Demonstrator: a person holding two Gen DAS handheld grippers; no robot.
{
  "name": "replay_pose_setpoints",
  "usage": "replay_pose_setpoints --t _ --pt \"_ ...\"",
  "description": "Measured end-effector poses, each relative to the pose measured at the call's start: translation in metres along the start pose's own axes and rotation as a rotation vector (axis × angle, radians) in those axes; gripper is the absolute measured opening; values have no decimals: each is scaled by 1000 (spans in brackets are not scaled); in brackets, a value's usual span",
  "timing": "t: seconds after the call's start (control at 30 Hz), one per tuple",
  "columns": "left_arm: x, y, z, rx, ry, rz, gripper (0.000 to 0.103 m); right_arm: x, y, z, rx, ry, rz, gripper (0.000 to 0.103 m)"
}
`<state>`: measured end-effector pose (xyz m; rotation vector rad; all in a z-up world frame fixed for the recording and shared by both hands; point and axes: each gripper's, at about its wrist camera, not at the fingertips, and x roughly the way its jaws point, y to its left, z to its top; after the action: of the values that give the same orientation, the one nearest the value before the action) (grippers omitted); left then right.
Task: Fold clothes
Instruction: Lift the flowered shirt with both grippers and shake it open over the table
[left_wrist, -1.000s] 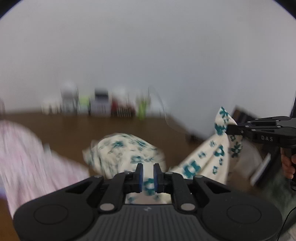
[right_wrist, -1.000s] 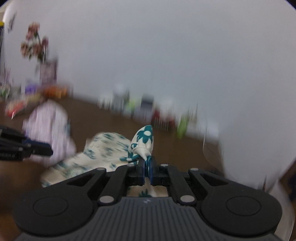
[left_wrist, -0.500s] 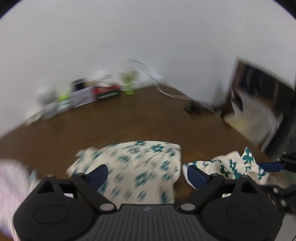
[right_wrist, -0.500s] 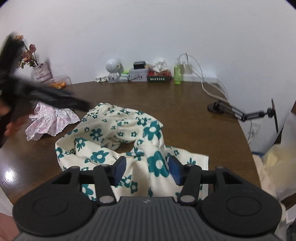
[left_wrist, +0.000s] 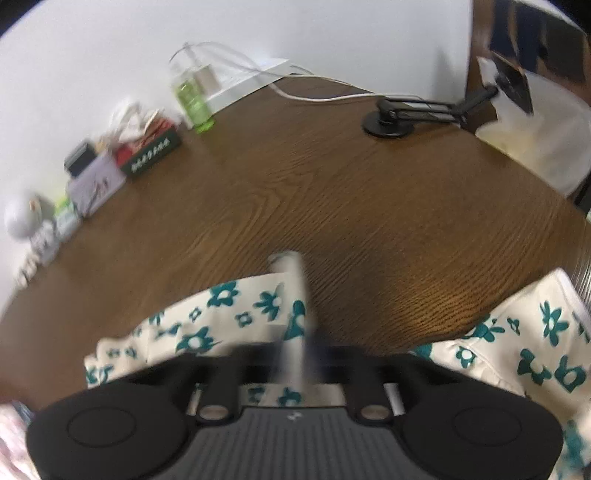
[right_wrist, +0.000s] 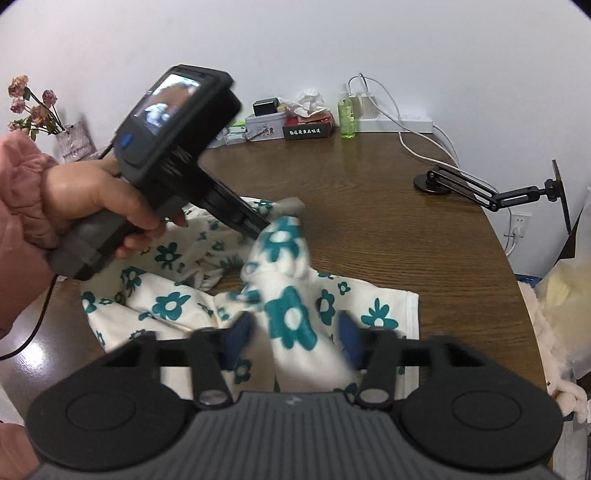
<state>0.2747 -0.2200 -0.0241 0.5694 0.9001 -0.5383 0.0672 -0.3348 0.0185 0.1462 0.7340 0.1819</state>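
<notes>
Garment: a cream floral garment (right_wrist: 291, 295) with teal flowers is lying crumpled on the brown wooden table (right_wrist: 388, 229), on the side away from the green bottle (right_wrist: 346, 116) at the wall.
Long axis: it is stretching sideways across the right wrist view, parallel to the table's near edge; one bunched ridge is rising from the middle and pointing toward the green bottle.
Right gripper (right_wrist: 291, 341): its blue-padded fingers (right_wrist: 236, 341) are standing wide apart on either side of that ridge, clamping nothing.
Left gripper (right_wrist: 266, 223): held in the person's left hand (right_wrist: 99, 199), its tip is lying against the ridge's top fold; blur is hiding whether the jaws are closed.
Left wrist view: the cloth (left_wrist: 229, 321) is sitting just ahead of the blurred fingers.
Desk arm base (right_wrist: 432, 182): standing to the right of the green bottle, well apart from the garment.
</notes>
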Motion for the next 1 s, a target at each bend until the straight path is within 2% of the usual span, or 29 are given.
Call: replay_pose_setpoints --t 0.07,0.2,0.33,0.4,0.47,0.53,0.67,0.77,0.83,0.9,0.97,1.0 --pt "-11 14 -2 -45 -39 -30 3 0 -1 -1 8 3 22 9" --pt "-56 60 -30 -176 -169 -102 2 -7 -5 -3 31 -23 23 8" --pt "-113 122 -75 -327 -302 -94 2 -20 -12 4 53 -66 -11 7" --pt "-139 157 -94 -416 -363 -51 2 -26 -13 17 48 -96 -32 6" --pt "-161 191 -101 -507 -401 -17 2 -27 -13 43 40 -133 -51 6" --pt "-172 222 -98 -606 -433 -15 2 -22 -8 77 10 -179 -94 6" --pt "-188 267 -62 -723 -539 13 2 -17 10 160 -79 -298 -212 6" --pt "-227 280 -39 -729 -727 -2 2 -32 30 210 -161 -393 -294 6" --pt "-256 278 -40 -684 -846 -23 2 -42 43 243 -217 -456 -350 6" --pt "-274 270 -51 -633 -889 -1 2 -56 56 245 -312 -496 -402 6" --pt "-278 260 -72 -594 -883 2 2 -62 61 232 -364 -500 -395 6" --pt "-275 252 -87 -572 -868 -4 2 -57 60 214 -380 -462 -383 6"
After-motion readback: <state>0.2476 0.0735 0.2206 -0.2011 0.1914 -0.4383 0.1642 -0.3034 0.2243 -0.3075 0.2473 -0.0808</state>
